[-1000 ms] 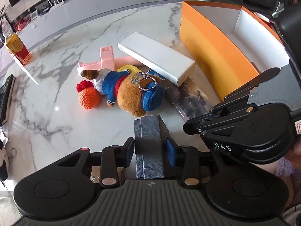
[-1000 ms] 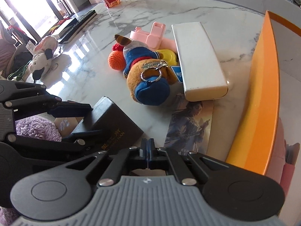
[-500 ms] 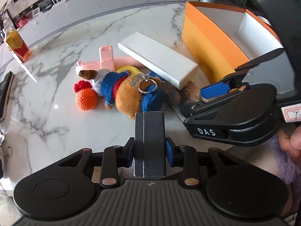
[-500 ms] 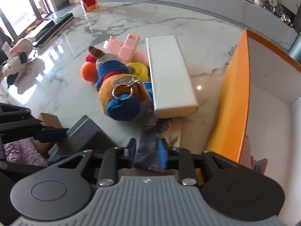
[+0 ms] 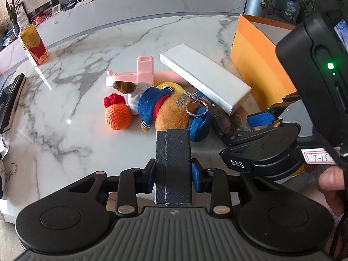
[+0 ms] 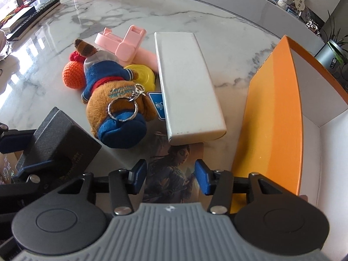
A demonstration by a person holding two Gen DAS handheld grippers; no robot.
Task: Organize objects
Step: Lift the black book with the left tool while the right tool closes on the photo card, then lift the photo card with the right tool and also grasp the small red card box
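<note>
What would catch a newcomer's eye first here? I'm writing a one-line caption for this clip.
Probably the brown plush bear in blue, lying mid-table in a small heap beside an orange crocheted ball and a long white box. Next, the big orange box at the right, and the dark grey case clamped in the left tool.

Glossy marble table (image 5: 87,50); plush cloth bear (image 6: 113,100) with metal keyring (image 6: 122,108); crocheted ball (image 5: 117,115); matt textured grey box (image 5: 173,165).
</note>
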